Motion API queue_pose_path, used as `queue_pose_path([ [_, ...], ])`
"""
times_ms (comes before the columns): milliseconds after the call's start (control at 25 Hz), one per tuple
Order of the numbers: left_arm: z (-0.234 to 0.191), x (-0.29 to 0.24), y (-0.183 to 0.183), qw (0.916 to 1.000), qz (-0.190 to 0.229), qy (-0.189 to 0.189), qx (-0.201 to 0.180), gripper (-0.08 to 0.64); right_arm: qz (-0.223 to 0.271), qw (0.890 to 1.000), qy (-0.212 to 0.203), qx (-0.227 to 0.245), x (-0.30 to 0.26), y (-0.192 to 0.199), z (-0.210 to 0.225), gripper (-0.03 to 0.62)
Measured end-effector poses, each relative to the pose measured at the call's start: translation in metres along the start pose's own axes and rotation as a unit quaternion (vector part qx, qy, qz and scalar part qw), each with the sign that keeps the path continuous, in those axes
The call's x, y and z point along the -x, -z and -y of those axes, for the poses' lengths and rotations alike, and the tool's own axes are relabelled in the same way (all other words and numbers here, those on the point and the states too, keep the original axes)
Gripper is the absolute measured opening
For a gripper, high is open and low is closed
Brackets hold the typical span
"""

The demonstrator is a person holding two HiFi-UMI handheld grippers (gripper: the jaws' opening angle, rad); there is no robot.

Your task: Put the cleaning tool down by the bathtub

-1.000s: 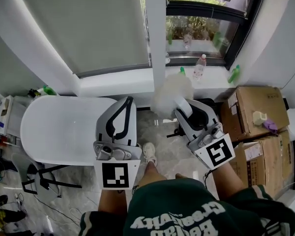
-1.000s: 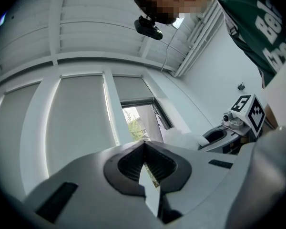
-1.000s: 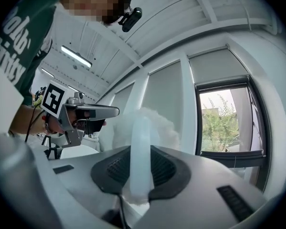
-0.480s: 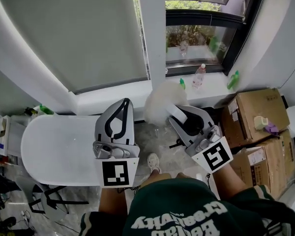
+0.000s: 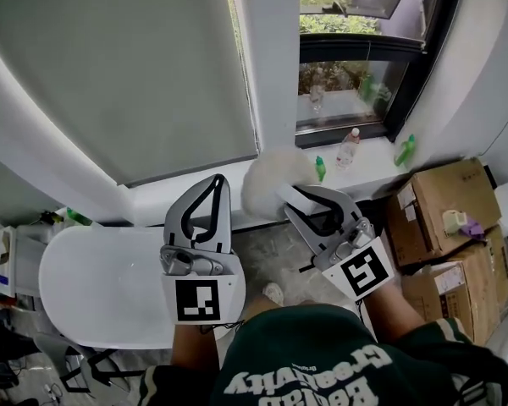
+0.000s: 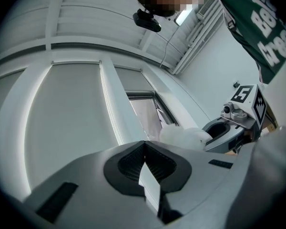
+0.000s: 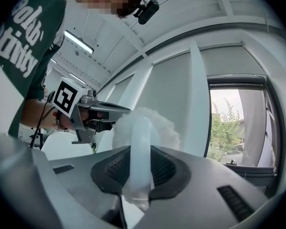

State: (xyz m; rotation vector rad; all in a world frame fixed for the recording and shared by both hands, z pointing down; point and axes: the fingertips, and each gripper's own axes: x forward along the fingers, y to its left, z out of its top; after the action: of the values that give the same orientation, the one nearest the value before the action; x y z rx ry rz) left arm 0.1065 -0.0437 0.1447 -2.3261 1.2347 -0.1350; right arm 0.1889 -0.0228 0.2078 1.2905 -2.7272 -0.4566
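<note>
1. Seen from above the person's head: right gripper [image 5: 303, 196] and left gripper [image 5: 212, 181] held out side by side in front of a green shirt [image 5: 322, 362], near each other but apart.
2. Right gripper: jaws set narrow and clamped on the cleaning tool [image 7: 142, 137], with the pads pressing its white handle [image 7: 139, 151] from both sides.
3. Fluffy white head [image 5: 269, 180] of the tool just beyond the right gripper's fingertips, pointing ahead of them, up in the air and resting on nothing.
4. Left gripper: jaws drawn together at the tips, with nothing between them.
5. From the left gripper's own view: the fluffy head off to its right, near but not touching, with the right gripper behind it.
6. White bathtub [image 5: 93, 282] below and to the left of the left gripper, on the far side of it from the right gripper. Tool held well above the tub and off to its right, not set down.
7. Ahead of the right gripper: a window sill [image 5: 368, 169] with a green bottle [image 5: 320, 168] just right of the fluffy head, and a clear bottle [image 5: 349, 148] a little further right.
8. To the right of the right gripper, low down: stacked cardboard boxes [image 5: 440, 214].
9. Ahead of the left gripper: a large window covered by a pale blind [image 5: 110, 74].
</note>
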Motion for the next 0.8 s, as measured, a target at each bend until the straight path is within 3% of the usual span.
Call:
queue_pose_path([
  [480, -0.034, -0.042, 0.043, 0.9994, -0.002, 0.029, 0.018, 0.009, -0.021, 1.000, 0.018, -0.010, -0.058, 0.018, 0.018, 0.092],
  [680, -0.043, -0.051, 0.058, 0.9984, -0.001, 0.021, 0.052, 0.009, -0.031, 0.999, 0.023, -0.015, -0.078, 0.028, 0.018, 0.092],
  [800, -0.041, -0.053, 0.063, 0.9986, 0.005, 0.023, 0.047, 0.009, -0.039, 0.999, 0.024, -0.016, -0.084, 0.032, 0.015, 0.092],
])
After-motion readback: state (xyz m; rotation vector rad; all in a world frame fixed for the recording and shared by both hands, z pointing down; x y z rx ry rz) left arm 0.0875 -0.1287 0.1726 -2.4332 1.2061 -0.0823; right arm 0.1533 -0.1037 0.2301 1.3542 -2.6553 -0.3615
